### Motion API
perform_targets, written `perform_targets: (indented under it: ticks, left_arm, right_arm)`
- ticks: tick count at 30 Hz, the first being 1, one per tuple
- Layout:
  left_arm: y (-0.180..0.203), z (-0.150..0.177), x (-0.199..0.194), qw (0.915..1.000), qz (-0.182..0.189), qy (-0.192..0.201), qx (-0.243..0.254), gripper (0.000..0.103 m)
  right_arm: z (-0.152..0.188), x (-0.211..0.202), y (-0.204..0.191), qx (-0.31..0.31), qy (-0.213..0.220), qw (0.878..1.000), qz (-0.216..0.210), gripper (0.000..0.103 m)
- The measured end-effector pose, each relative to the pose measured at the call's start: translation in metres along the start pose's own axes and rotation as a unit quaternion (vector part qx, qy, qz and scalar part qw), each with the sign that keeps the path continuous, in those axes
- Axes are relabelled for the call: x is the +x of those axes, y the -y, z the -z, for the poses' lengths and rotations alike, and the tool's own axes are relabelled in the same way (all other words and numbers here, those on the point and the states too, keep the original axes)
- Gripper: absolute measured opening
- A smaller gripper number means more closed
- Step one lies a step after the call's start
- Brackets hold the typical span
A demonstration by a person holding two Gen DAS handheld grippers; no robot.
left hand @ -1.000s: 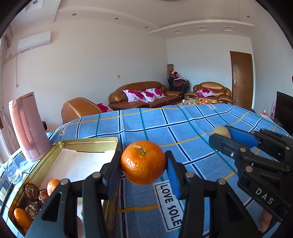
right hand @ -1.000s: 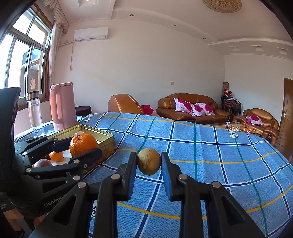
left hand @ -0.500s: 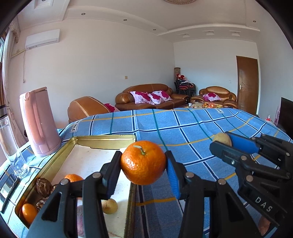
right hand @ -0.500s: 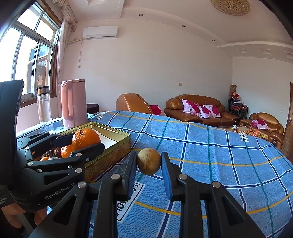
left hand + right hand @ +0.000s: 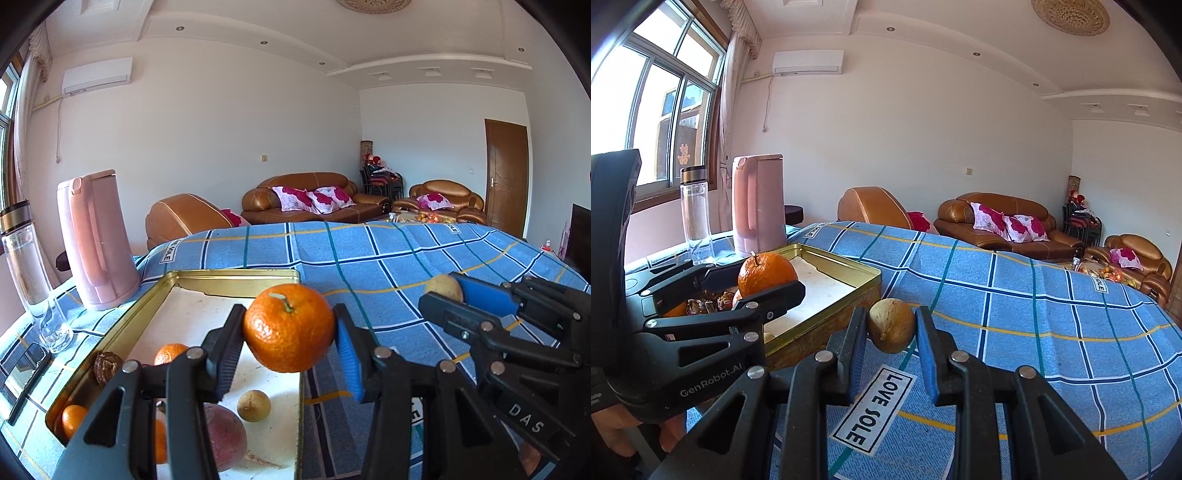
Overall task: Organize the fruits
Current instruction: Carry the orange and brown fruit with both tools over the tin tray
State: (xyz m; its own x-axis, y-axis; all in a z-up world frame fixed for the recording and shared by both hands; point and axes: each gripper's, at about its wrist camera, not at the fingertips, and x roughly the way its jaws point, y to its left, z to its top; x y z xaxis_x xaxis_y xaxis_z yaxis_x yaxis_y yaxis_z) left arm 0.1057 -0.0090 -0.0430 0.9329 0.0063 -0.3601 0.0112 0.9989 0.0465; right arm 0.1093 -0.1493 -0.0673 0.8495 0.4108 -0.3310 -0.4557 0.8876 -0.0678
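Note:
My left gripper (image 5: 289,339) is shut on a large orange (image 5: 289,328) and holds it in the air above the right edge of a gold tin tray (image 5: 236,274). The tray holds small oranges (image 5: 170,352), a walnut (image 5: 107,367), a small brown fruit (image 5: 253,405) and a reddish fruit (image 5: 227,439). My right gripper (image 5: 892,332) is shut on a small tan fruit (image 5: 891,325), in the air just right of the tray (image 5: 846,264). The left gripper (image 5: 764,277) with its orange (image 5: 766,275) shows at left in the right wrist view.
The table has a blue checked cloth (image 5: 369,258) with a "LOVE SOLE" label (image 5: 875,410). A pink kettle (image 5: 96,240) and a clear bottle (image 5: 29,269) stand left of the tray, with a phone (image 5: 26,373) by the edge. Sofas stand behind the table.
Both grippers have moved left with their fruits. The orange has gone from over the cloth to over the tray's right edge, and more of the tray's contents show.

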Motion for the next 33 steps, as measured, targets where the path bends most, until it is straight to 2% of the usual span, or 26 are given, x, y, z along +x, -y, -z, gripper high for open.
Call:
perform_targets:
  ticks: [33]
  left_arm:
    - [-0.069, 0.006, -0.03, 0.9977, -0.063, 0.007, -0.024, 0.049]
  right_arm:
    - [-0.019, 0.009, -0.06, -0.036, 0.013, 0.998, -0.059, 0.028]
